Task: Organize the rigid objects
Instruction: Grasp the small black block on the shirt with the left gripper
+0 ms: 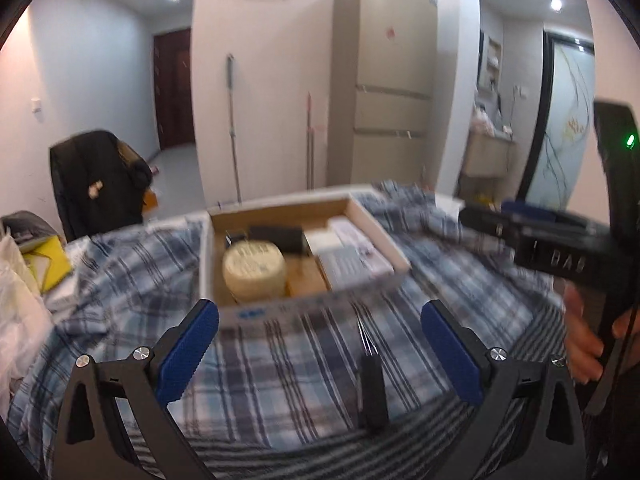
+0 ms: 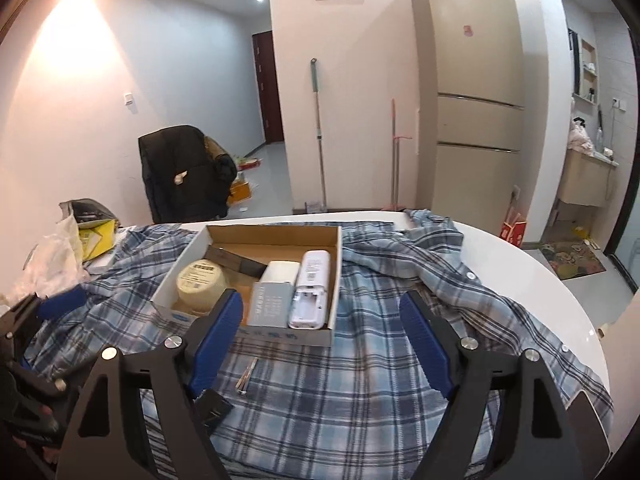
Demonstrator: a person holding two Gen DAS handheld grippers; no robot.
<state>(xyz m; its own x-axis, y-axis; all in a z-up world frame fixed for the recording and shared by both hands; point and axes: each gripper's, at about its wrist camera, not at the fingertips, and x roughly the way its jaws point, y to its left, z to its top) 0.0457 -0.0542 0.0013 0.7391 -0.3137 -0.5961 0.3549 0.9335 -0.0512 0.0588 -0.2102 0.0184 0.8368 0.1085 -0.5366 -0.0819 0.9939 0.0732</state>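
An open cardboard box [image 2: 176,268] [image 1: 376,232] sits on a blue plaid cloth [image 2: 360,380]. Inside it are a round cream jar [image 2: 200,280] [image 1: 254,270], a black item [image 2: 236,262], a white box [image 2: 280,272], a grey box [image 2: 268,304] and a white remote [image 2: 312,288]. A black-handled tool with thin metal tips [image 1: 372,384] [image 2: 216,404] lies on the cloth in front of the box. My left gripper [image 1: 320,308] is open above that tool, touching nothing. My right gripper [image 2: 320,297] is open and empty, short of the box's near wall.
A yellow packet [image 2: 94,236] and crumpled plastic bags [image 2: 52,264] lie at the table's left. The white table edge [image 2: 540,280] curves round on the right. Behind the table stand a chair with a black jacket [image 2: 184,172] and a fridge [image 2: 472,100].
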